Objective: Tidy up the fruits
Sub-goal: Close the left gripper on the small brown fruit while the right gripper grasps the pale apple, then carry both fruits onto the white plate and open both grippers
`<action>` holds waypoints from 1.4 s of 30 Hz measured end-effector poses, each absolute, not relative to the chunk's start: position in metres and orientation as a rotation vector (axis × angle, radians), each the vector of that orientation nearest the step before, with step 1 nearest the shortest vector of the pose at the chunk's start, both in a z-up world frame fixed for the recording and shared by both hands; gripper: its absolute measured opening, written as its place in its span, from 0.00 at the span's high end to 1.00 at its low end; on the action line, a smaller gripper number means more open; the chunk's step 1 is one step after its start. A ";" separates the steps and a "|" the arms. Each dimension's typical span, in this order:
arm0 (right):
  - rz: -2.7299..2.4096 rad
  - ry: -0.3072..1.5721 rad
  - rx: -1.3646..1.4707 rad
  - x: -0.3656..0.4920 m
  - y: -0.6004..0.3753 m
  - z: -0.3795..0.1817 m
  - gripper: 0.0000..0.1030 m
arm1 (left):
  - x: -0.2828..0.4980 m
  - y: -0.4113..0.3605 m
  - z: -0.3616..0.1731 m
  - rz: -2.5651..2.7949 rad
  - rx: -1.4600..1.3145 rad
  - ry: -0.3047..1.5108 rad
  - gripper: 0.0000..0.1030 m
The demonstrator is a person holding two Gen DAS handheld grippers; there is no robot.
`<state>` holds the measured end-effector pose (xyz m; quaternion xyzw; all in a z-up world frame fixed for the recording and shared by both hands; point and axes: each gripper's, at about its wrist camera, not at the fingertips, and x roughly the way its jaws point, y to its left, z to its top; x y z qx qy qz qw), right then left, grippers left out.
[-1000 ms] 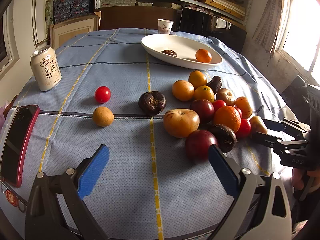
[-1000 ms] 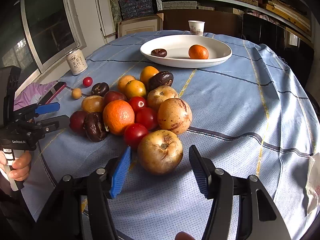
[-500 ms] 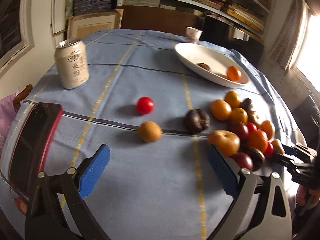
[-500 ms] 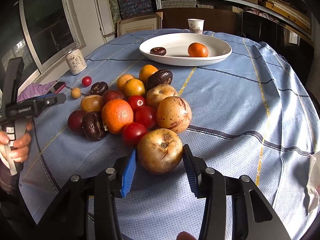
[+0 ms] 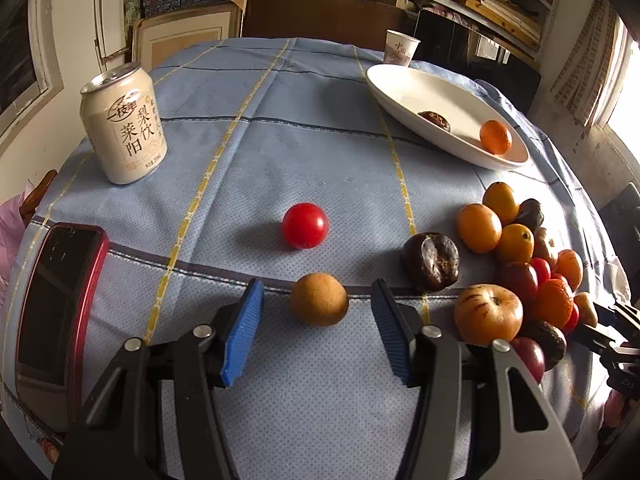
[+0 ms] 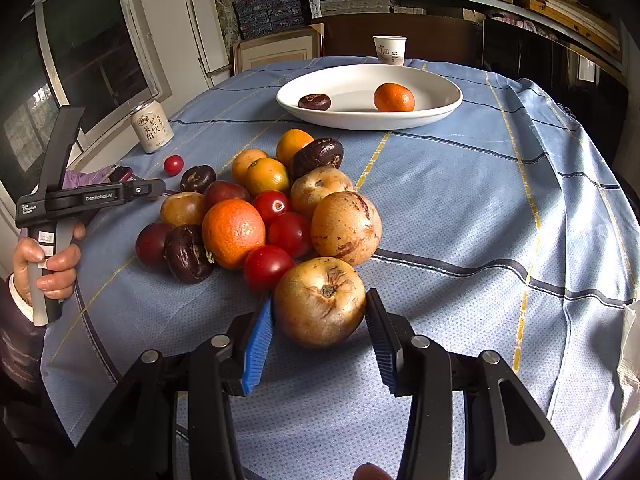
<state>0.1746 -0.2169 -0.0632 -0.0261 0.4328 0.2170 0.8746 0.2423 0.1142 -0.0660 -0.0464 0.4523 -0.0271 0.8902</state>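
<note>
— Blue pads on the right gripper (image 6: 319, 334) are clamped on a big brown fruit (image 6: 320, 302) at the near edge of the pile (image 6: 256, 208), down on the blue tablecloth (image 6: 460, 208).

— And the left gripper (image 5: 316, 326)?

— Closing around the small tan fruit (image 5: 319, 299), gaps on both sides, nothing pinched. A red tomato (image 5: 305, 225) sits just beyond it, a can (image 5: 123, 123) farther left.

— The white plate (image 6: 436, 110)?

— Far side, holding an orange (image 6: 394, 97) and a dark fruit (image 6: 315, 101).
</note>
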 end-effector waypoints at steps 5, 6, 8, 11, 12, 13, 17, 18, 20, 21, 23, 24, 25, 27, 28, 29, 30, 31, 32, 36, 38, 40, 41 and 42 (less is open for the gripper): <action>0.454 0.904 -0.054 0.175 -0.217 -0.063 0.55 | 0.245 0.108 -0.068 -0.068 -0.077 0.950 0.57; 0.454 0.904 -0.054 0.174 -0.217 -0.063 0.55 | 0.245 0.108 -0.068 -0.067 -0.073 0.950 0.57; 0.453 0.904 -0.054 0.174 -0.217 -0.063 0.55 | 0.245 0.108 -0.068 -0.064 -0.071 0.950 0.59; 0.453 0.904 -0.055 0.174 -0.217 -0.063 0.55 | 0.245 0.107 -0.069 -0.059 -0.066 0.952 0.62; 0.453 0.904 -0.054 0.174 -0.217 -0.063 0.55 | 0.245 0.107 -0.069 -0.059 -0.065 0.952 0.63; 0.453 0.904 -0.054 0.174 -0.217 -0.063 0.55 | 0.245 0.107 -0.069 -0.058 -0.064 0.952 0.65; 0.452 0.901 -0.058 0.174 -0.217 -0.063 0.55 | 0.243 0.107 -0.069 -0.054 -0.060 0.952 0.72; 0.452 0.901 -0.056 0.174 -0.217 -0.063 0.55 | 0.243 0.107 -0.069 -0.055 -0.062 0.952 0.72; 0.449 0.898 -0.047 0.175 -0.219 -0.062 0.55 | 0.242 0.107 -0.068 -0.060 -0.066 0.954 0.72; 0.450 0.896 -0.039 0.175 -0.221 -0.062 0.56 | 0.242 0.108 -0.068 -0.064 -0.069 0.956 0.72; 0.459 0.886 -0.013 0.174 -0.224 -0.059 0.56 | 0.241 0.108 -0.067 -0.072 -0.080 0.961 0.72; 0.469 0.879 0.003 0.174 -0.226 -0.056 0.56 | 0.240 0.108 -0.065 -0.075 -0.083 0.961 0.72; 0.479 0.873 0.016 0.174 -0.228 -0.052 0.56 | 0.239 0.107 -0.061 -0.082 -0.086 0.957 0.72; 0.495 0.859 0.023 0.175 -0.231 -0.042 0.56 | 0.238 0.105 -0.050 -0.095 -0.081 0.938 0.72; 0.498 0.850 0.015 0.177 -0.231 -0.038 0.56 | 0.238 0.102 -0.043 -0.107 -0.070 0.923 0.72; 0.500 0.840 0.000 0.180 -0.230 -0.032 0.56 | 0.239 0.098 -0.036 -0.120 -0.060 0.912 0.72; 0.504 0.833 -0.012 0.184 -0.229 -0.027 0.56 | 0.241 0.093 -0.027 -0.142 -0.046 0.900 0.72; 0.507 0.827 -0.018 0.189 -0.228 -0.022 0.56 | 0.244 0.089 -0.020 -0.160 -0.036 0.892 0.72; 0.511 0.819 -0.024 0.196 -0.227 -0.017 0.56 | 0.248 0.084 -0.013 -0.179 -0.025 0.885 0.72; 0.506 0.775 -0.025 0.230 -0.221 0.004 0.56 | 0.282 0.055 0.016 -0.257 0.022 0.859 0.72; 0.507 0.759 -0.003 0.254 -0.216 0.010 0.56 | 0.303 0.042 0.025 -0.268 0.042 0.845 0.72; 0.509 0.763 0.030 0.280 -0.211 0.010 0.56 | 0.332 0.027 0.030 -0.283 0.062 0.841 0.72; 0.507 0.774 0.051 0.295 -0.207 0.008 0.56 | 0.349 0.020 0.030 -0.284 0.061 0.847 0.72; 0.503 0.783 0.057 0.306 -0.204 0.005 0.56 | 0.362 0.015 0.029 -0.288 0.062 0.856 0.72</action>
